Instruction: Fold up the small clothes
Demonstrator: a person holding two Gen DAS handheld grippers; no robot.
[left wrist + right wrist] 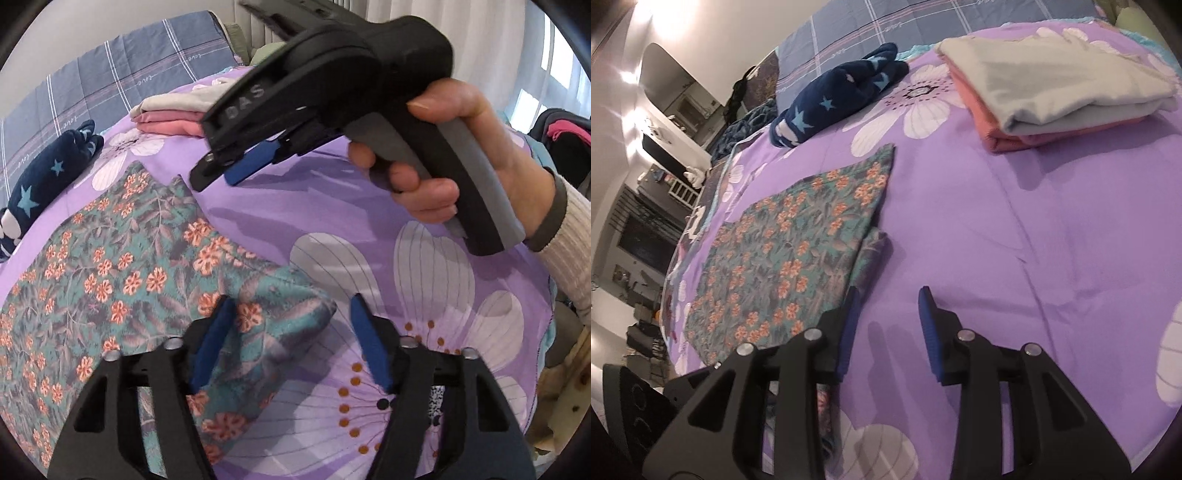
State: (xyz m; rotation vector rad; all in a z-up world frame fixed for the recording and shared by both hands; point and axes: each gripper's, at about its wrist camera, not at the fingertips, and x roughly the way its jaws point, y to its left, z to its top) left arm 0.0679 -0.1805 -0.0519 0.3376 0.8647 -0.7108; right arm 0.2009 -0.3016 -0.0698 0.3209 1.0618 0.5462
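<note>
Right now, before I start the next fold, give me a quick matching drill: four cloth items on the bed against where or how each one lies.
Things:
1. floral garment
2. navy star-print garment
3. cream cloth
4. pink cloth

States:
A. bottom of the folded stack
B. spread flat, its corner between the open left claw pads
C. bunched near the blue checked blanket
D. top of the folded stack

Pairs: 1-B, 2-C, 3-D, 4-A
</note>
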